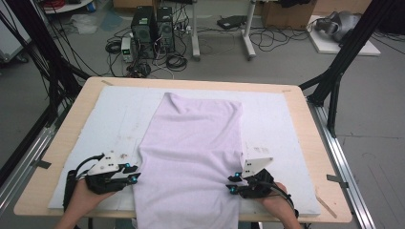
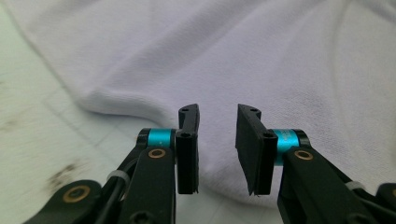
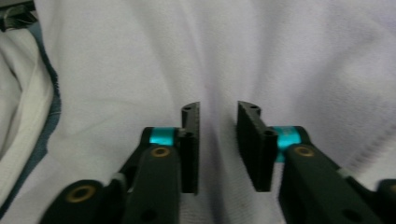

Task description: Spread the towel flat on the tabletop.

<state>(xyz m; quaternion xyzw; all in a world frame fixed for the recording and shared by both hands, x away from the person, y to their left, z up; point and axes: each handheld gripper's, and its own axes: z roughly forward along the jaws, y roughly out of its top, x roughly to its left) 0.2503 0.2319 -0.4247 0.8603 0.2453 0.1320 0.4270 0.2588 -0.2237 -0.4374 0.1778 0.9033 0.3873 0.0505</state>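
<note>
A pale lilac cloth (image 1: 191,152) lies flat along the middle of the white mat (image 1: 282,119), and its near end hangs over the table's front edge. My left gripper (image 1: 136,172) sits at the cloth's left edge near the front. In the left gripper view, the left gripper (image 2: 217,119) has its jaws apart, with the folded cloth edge (image 2: 233,56) lying just beyond them. My right gripper (image 1: 232,183) is at the cloth's right edge. In the right gripper view, the right gripper (image 3: 217,112) is open over the cloth (image 3: 289,56), and its pads press on nothing.
The mat lies on a wooden table (image 1: 308,129) with bare mat on either side of the cloth. Black frame posts (image 1: 344,62) stand at the table's corners. Computer towers (image 1: 153,28) and cables are on the floor behind. White fabric with a blue edge (image 3: 28,116) shows at the left.
</note>
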